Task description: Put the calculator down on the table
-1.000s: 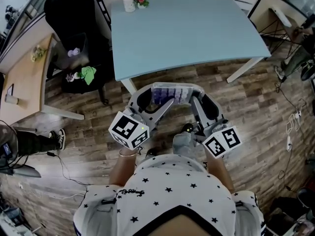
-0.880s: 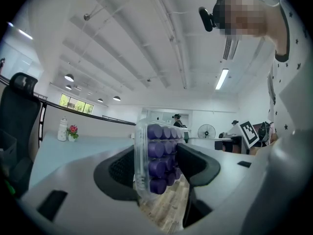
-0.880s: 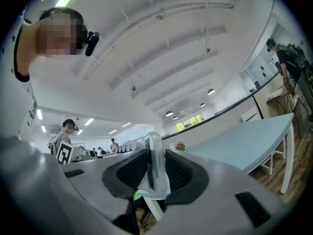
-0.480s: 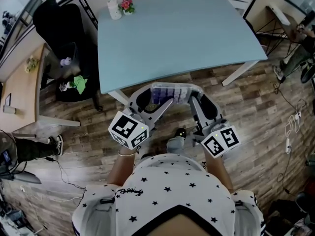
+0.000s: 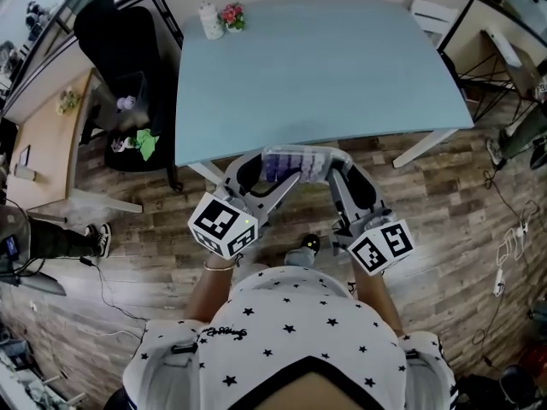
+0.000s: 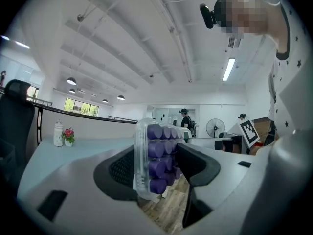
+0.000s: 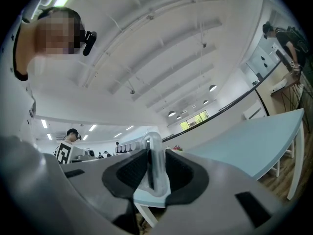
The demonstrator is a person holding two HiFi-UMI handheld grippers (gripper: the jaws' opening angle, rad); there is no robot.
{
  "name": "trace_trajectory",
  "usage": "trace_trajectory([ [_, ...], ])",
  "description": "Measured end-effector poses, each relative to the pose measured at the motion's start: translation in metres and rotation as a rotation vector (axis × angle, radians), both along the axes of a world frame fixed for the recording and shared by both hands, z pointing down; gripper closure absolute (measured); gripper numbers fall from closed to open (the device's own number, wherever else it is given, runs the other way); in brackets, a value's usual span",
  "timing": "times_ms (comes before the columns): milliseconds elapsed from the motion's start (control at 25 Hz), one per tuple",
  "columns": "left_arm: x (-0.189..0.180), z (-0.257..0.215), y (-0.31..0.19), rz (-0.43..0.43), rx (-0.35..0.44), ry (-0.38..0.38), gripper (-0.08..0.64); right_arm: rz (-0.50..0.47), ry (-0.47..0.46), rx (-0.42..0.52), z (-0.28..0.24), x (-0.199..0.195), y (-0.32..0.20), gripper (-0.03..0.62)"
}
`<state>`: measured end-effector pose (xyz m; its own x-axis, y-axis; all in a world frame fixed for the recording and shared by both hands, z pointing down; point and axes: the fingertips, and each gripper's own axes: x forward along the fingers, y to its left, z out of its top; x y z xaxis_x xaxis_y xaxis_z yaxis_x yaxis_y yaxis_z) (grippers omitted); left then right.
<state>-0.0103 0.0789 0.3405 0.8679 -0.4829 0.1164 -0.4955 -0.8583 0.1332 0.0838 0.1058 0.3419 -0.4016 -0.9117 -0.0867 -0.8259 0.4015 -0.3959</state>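
Observation:
The calculator has purple keys under a clear cover. It hangs level between both grippers at the near edge of the light blue table. My left gripper is shut on its left end, and in the left gripper view the calculator stands on edge between the black pads of the left gripper. My right gripper is shut on the other end. In the right gripper view the calculator's thin clear rim is pinched in the right gripper, with the table beyond.
A white bottle and small flowers stand at the table's far left corner. A black chair and a wooden desk are to the left. White table legs rise from the plank floor, where cables lie on both sides.
Both grippers have carried the calculator forward, from over the floor to the table's near edge. The grip on it is unchanged.

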Motion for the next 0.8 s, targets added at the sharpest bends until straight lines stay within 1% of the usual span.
trace_trajectory([
  [200,0.008,-0.002,-0.005,-0.015,0.013,0.008,0.296,-0.010,0.005,0.012,-0.002,0.008,-0.006,0.495],
  [640,0.033,-0.008,-0.005,0.001,0.033,0.011,0.296,0.012,0.008,0.029,-0.008,0.032,-0.005,0.494],
  [800,0.035,-0.007,-0.010,-0.014,0.035,0.009,0.296,-0.001,0.006,0.029,-0.006,0.035,-0.011,0.494],
])
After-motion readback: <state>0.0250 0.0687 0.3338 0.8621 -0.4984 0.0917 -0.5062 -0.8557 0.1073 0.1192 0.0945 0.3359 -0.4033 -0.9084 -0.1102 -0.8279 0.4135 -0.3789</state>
